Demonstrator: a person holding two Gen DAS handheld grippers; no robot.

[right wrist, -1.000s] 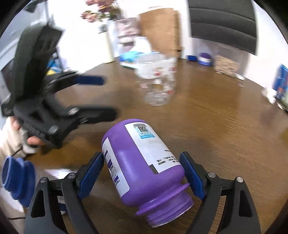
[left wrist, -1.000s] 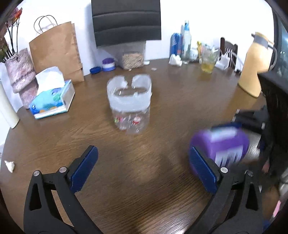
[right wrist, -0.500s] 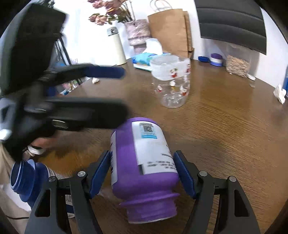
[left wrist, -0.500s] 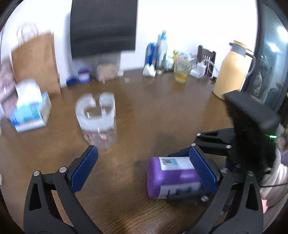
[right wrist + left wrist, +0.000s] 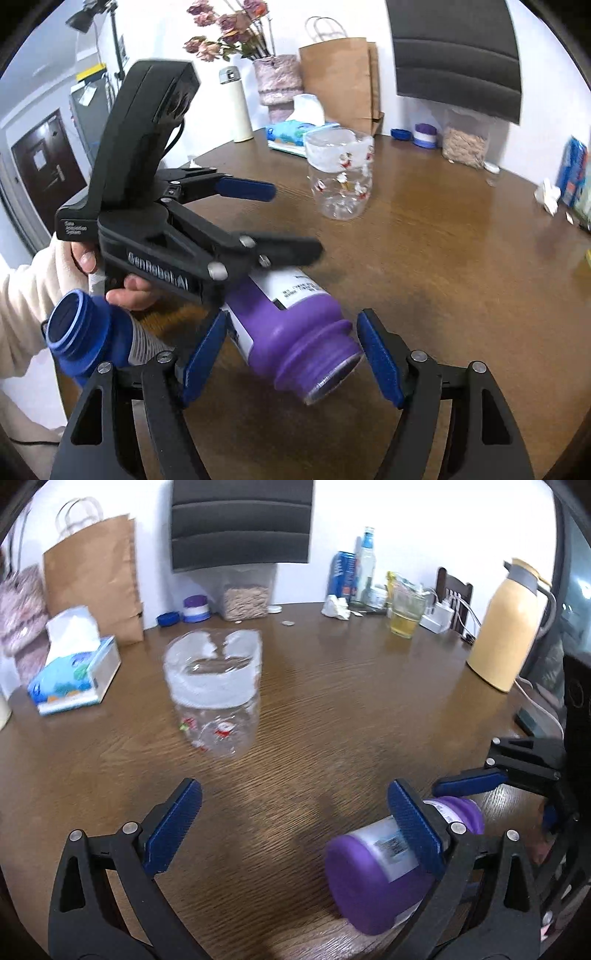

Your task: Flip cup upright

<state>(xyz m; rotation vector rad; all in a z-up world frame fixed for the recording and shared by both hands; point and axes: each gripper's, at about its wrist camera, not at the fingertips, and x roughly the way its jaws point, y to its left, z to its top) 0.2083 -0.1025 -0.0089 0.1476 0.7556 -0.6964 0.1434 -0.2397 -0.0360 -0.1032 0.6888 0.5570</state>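
Note:
A purple cup (image 5: 369,878) with a white label lies on its side on the brown table (image 5: 332,720). In the right wrist view the purple cup (image 5: 291,321) points its open mouth toward the camera. It lies slantwise between the blue pads of my right gripper (image 5: 291,356), which is open and flanks the neck. My left gripper (image 5: 293,825) is open with nothing between its fingers. Its right finger (image 5: 413,827) overlaps the cup's labelled side. From the right wrist, the left gripper (image 5: 295,221) hovers over the cup's base end, held by a hand (image 5: 129,295).
A clear jar (image 5: 214,698) with a frosted band stands mid-table. A tissue box (image 5: 74,679), paper bag (image 5: 92,576), yellow jug (image 5: 509,624) and glass of drink (image 5: 404,616) ring the far edge. A blue cup (image 5: 81,332) lies by the near left edge.
The purple cup has swung from straight between the right fingers to a slant, base to the left. The left gripper has come in over the cup's base end.

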